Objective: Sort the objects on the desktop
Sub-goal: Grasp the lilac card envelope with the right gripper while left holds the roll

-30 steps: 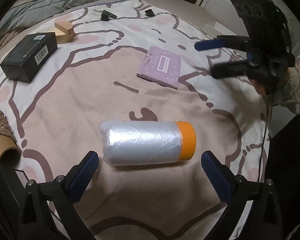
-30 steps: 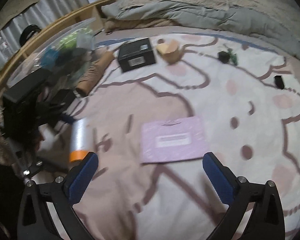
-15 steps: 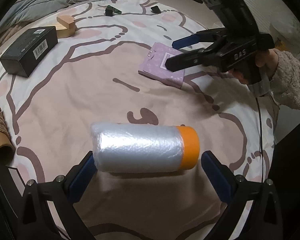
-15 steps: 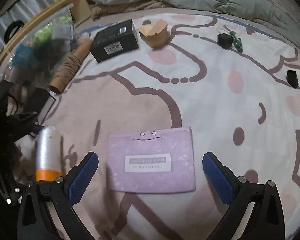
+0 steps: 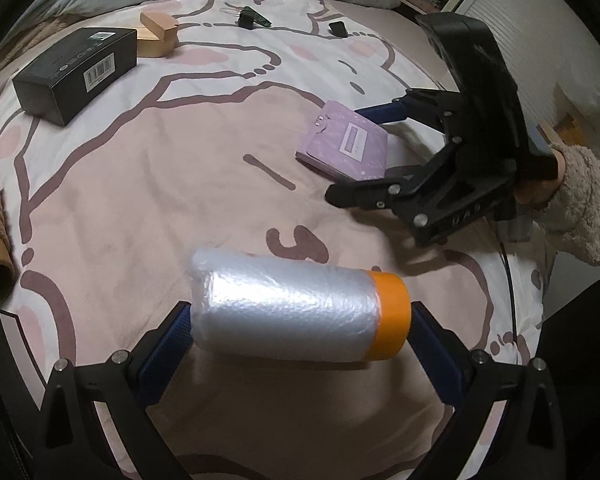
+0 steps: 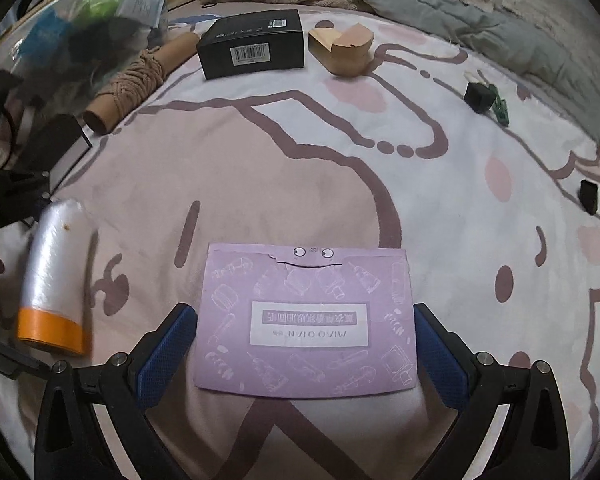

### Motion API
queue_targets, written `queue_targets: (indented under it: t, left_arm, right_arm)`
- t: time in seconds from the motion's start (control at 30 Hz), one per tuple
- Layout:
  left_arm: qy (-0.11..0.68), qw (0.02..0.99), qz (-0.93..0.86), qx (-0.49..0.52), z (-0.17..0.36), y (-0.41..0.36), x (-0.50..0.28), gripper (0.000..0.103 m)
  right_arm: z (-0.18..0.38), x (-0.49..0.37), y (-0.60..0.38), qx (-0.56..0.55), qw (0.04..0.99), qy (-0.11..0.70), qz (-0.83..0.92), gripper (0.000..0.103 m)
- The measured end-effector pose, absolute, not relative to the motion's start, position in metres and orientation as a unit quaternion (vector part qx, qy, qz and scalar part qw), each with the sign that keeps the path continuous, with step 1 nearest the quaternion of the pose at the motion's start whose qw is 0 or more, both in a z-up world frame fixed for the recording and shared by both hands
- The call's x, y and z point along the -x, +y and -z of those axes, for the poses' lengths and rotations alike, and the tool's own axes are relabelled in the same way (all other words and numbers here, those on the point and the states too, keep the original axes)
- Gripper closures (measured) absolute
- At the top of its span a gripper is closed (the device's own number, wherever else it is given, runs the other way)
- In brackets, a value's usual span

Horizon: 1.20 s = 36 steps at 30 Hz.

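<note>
A roll of clear plastic film (image 5: 292, 312) with an orange end lies crosswise on the pink cartoon bedspread (image 5: 148, 200). My left gripper (image 5: 298, 320) is open, one blue finger at each end of the roll; contact is unclear. The right wrist view shows the same roll (image 6: 54, 276) at the left. A flat purple packet (image 6: 308, 320) lies between the blue fingers of my open right gripper (image 6: 302, 316). In the left wrist view the right gripper (image 5: 346, 156) straddles the packet (image 5: 346, 146), held by a hand in a fleecy sleeve (image 5: 576, 208).
At the back lie a black box (image 6: 252, 46), a tan cardboard box (image 6: 342, 50) and a twine-wrapped tube (image 6: 136, 80). Small black pieces (image 6: 478, 96) (image 6: 588, 196) and a green clip (image 6: 500, 110) sit right. A clear bag of items (image 6: 100, 12) is far left, a grey duvet (image 6: 420, 4) behind.
The right gripper came down and forward over the purple packet, which now sits between its fingers. The left gripper closed in on the roll, whose ends now lie between its fingers.
</note>
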State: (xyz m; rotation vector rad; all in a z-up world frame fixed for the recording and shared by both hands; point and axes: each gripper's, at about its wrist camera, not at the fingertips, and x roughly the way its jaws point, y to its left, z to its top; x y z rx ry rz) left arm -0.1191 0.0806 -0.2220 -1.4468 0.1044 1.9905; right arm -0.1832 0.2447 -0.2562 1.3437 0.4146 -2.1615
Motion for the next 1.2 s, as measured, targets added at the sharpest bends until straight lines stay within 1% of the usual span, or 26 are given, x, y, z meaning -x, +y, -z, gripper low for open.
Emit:
queue_targets:
  t: [0.23, 0.53, 0.6, 0.67, 0.73, 0.8, 0.87, 0.9, 0.93, 1.2]
  left_arm:
    - [0.04, 0.326, -0.766, 0.553, 0.225, 0.084, 0.122, 0.0]
    - [0.039, 0.319, -0.766, 0.557, 0.224, 0.083, 0.121, 0.002]
    - [0.036, 0.315, -0.767, 0.558, 0.223, 0.081, 0.122, 0.007]
    - [0.032, 0.311, -0.769, 0.558, 0.222, 0.078, 0.122, 0.008]
    - [0.029, 0.309, -0.77, 0.557, 0.221, 0.075, 0.123, 0.014]
    - [0.025, 0.308, -0.771, 0.557, 0.22, 0.073, 0.124, 0.016]
    - [0.029, 0.305, -0.775, 0.553, 0.218, 0.072, 0.124, 0.017]
    - [0.033, 0.303, -0.778, 0.549, 0.216, 0.071, 0.123, 0.017]
    - [0.036, 0.301, -0.781, 0.546, 0.215, 0.071, 0.123, 0.017]
    - [0.039, 0.282, -0.805, 0.521, 0.195, 0.068, 0.132, 0.017]
  right_arm:
    - [0.257, 0.179, 0.249, -0.478, 0.281, 0.152, 0.818, 0.0]
    - [0.258, 0.179, 0.244, -0.482, 0.277, 0.154, 0.817, 0.0]
    - [0.258, 0.18, 0.243, -0.489, 0.269, 0.153, 0.815, 0.0]
    - [0.258, 0.18, 0.243, -0.498, 0.263, 0.149, 0.813, 0.0]
    - [0.257, 0.181, 0.245, -0.502, 0.261, 0.144, 0.812, 0.0]
    - [0.255, 0.18, 0.247, -0.502, 0.26, 0.14, 0.813, 0.0]
    - [0.254, 0.178, 0.248, -0.5, 0.26, 0.138, 0.814, 0.0]
    - [0.253, 0.177, 0.249, -0.498, 0.26, 0.138, 0.815, 0.002]
    - [0.252, 0.176, 0.249, -0.497, 0.261, 0.139, 0.816, 0.008]
    - [0.239, 0.168, 0.249, -0.49, 0.27, 0.129, 0.819, 0.008]
